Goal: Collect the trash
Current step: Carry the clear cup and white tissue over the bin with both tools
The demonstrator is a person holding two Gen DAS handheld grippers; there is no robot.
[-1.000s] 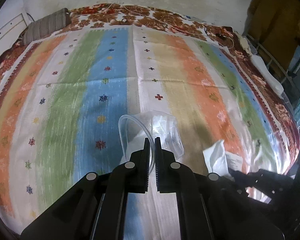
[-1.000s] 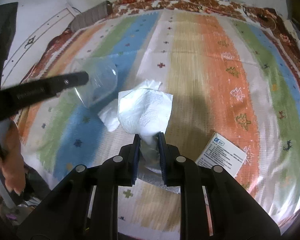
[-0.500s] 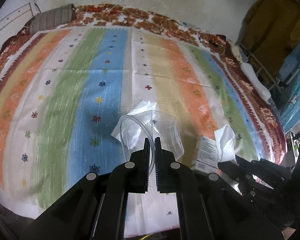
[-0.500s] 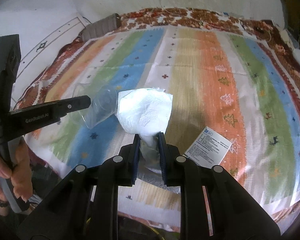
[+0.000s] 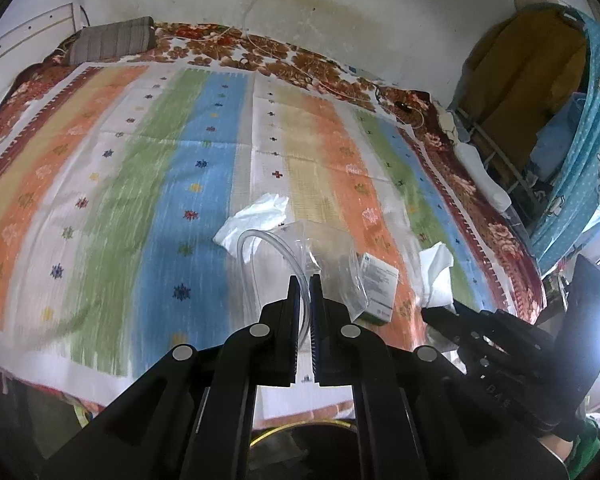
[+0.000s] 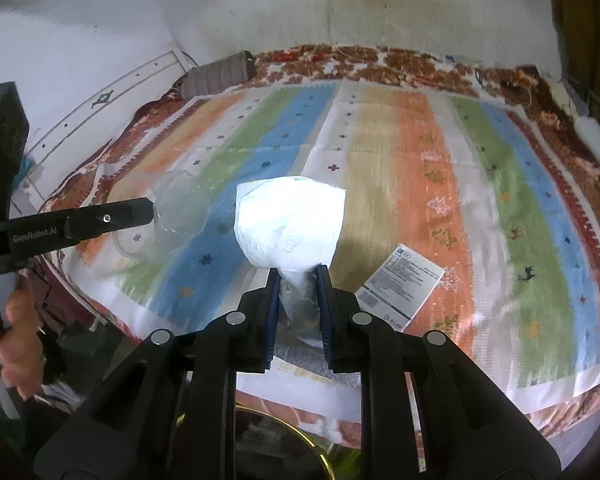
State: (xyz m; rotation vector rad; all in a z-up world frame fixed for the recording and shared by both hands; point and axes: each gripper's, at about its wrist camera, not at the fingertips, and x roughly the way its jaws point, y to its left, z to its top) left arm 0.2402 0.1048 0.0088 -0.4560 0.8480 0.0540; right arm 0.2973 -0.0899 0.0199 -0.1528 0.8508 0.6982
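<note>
Clear plastic cup (image 5: 300, 264) hangs by its rim, pinched in the clenched left gripper (image 5: 305, 280) above the striped bedspread (image 5: 148, 168). The right gripper (image 6: 299, 276) clamps a white tissue wad (image 6: 290, 224), near a small printed box (image 6: 400, 288).

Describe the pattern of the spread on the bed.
Vertical multicolour stripes with small motifs; clearest in the right wrist view.

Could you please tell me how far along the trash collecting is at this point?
Midway, judging by what shows. Nothing can be seen binned yet. In hand: the left tool is shut on a clear plastic cup, and the right tool pinches a white tissue; both are off the bedspread. Left on the bed: a small printed box and another crumpled tissue.
</note>
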